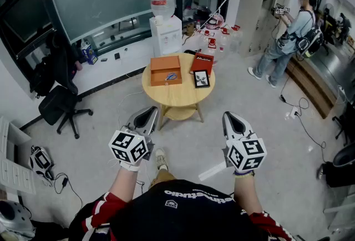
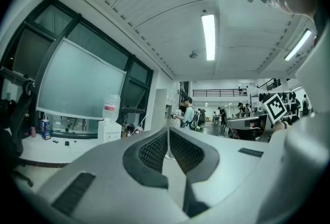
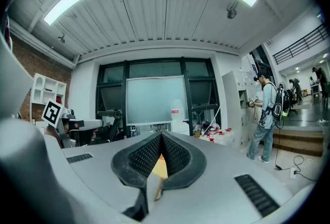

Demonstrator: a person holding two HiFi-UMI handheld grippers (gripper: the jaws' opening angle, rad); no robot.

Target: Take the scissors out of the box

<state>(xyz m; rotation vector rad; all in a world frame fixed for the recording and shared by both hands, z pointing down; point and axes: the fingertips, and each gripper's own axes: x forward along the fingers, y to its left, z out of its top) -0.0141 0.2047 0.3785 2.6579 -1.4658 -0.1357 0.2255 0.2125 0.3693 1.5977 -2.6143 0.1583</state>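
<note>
Both claws pressed together, empty | I'm hovering left gripper (image 1: 145, 114) and right gripper (image 1: 232, 119) short of the round table (image 1: 177, 97) | scissors (image 1: 171, 76): guessing the bluish bit in the orange box (image 1: 161, 67) | I'm expecting light, stiff, slick, so I'm aiming for the handles

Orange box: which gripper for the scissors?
Left, probably. The left gripper is nearer in line with the orange box, left of centre on the table; the right gripper is offset. Both are shut.

Items counted:
- Table (image 1: 177, 99): one, round.
- On it: one orange box (image 1: 166, 70), one red box (image 1: 203, 60), one black frame (image 1: 201, 78).
- Water dispenser (image 1: 166, 35): one.
- Office chair (image 1: 58, 106): one.
- Grippers: two, left gripper (image 1: 148, 111) and right gripper (image 1: 229, 116).
- Bystander (image 1: 291, 35): one.
</note>
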